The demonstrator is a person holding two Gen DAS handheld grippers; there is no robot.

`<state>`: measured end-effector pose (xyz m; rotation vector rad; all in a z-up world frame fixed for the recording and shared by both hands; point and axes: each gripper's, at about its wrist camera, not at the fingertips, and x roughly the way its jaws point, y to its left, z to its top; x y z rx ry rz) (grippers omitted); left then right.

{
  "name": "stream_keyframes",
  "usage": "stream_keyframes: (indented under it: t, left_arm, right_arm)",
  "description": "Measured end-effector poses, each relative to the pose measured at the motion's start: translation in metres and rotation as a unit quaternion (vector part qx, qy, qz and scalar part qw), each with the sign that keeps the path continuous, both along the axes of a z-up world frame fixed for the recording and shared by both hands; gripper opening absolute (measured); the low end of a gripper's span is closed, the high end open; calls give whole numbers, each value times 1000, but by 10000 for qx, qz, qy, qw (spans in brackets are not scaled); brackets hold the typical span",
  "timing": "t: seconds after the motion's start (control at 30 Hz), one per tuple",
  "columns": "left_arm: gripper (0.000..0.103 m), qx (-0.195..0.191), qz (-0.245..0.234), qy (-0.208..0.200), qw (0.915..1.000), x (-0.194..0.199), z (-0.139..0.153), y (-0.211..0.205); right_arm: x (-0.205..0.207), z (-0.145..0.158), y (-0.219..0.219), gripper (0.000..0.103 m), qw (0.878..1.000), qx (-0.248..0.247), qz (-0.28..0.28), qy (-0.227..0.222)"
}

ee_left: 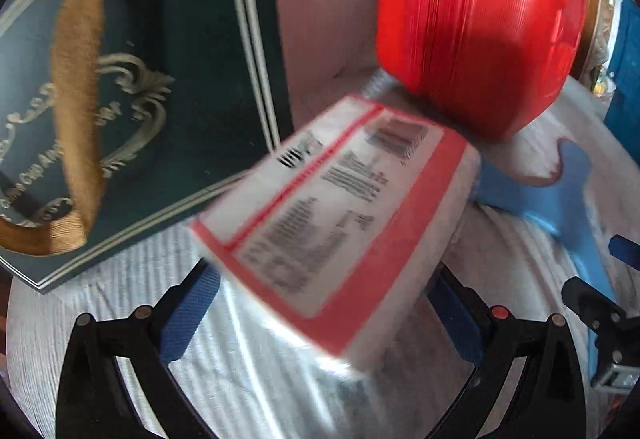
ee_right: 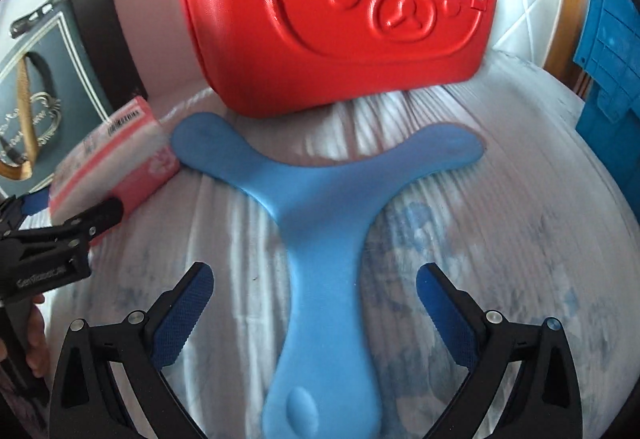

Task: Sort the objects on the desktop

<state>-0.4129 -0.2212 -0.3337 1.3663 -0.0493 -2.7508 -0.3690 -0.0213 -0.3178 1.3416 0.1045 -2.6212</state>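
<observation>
Tissue pack, red-bordered, lies tilted by the green box, probably between left gripper's wide jaws, untouched. Right gripper, wide, straddles blue boomerang's stem.

On the white cloth-covered surface: 1 red hard case at the far edge, 1 blue three-armed boomerang mid-surface, 1 pink-and-white plastic-wrapped pack toward the left edge. 1 dark green gift bag w/ gold ribbon at the far-left corner, 1 blue crate off the right edge. Grippers: 2, i.e. left gripper & right gripper.
</observation>
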Motion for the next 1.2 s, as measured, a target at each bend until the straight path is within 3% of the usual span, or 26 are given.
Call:
stream_keyframes:
  t: [0.13,0.23,0.3,0.37,0.4,0.5,0.7,0.83,0.87,0.93,0.97,1.0,1.07,1.1,1.13,1.2]
  left_arm:
    - [70,231,211,-41,9995,11,3,1]
    - [49,398,433,-91,9982,27,6,-1]
    - [43,450,504,-130,9976,39,7,1]
    - [43,464,542,-166,9973,51,8,2]
    - [43,456,556,-187,9972,56,9,2]
    - [43,500,605,-224,9967,68,15,-1]
    - [43,175,1065,223,9939,71,50,-32]
    - [43,12,1712,90,9852,50,39,-67]
    - [43,67,1797,42,9837,47,35,-73]
    - [43,227,1875,-16,9820,45,27,-78]
    - [43,320,1882,-37,9816,44,23,-79]
    - [45,397,1887,-47,9812,44,21,-78]
    - [51,475,1883,-124,9809,44,15,-75]
    - [54,451,1882,-143,9810,44,14,-73]
    - [57,338,1907,-112,9810,44,14,-70]
    - [60,217,1948,-93,9806,43,15,-67]
  right_arm:
    - [-4,-6,4,103,9999,-152,-35,-60]
    - [-4,-10,0,103,9999,79,69,-108]
    - [-1,-11,0,102,9997,160,136,-114]
    - [3,-10,4,94,9998,196,80,-59]
    - [5,-8,6,83,9998,200,38,-22]
    - [7,-2,13,33,9998,195,-46,73]
    - [5,1,35,33,9994,104,-316,12]
    - [1,4,35,37,9988,236,-367,216]
    - [3,7,33,43,9989,207,-297,286]
    - [8,22,27,83,9974,90,-168,697]
    - [11,33,23,84,9948,38,-132,1007]
    - [14,42,19,84,9922,-12,-79,1243]
    - [7,53,3,70,9907,-104,198,1341]
    - [-4,52,-7,43,9918,-119,355,1220]
    - [-18,47,-21,31,9933,-184,469,1042]
    - [-39,39,-40,31,9948,-271,497,851]
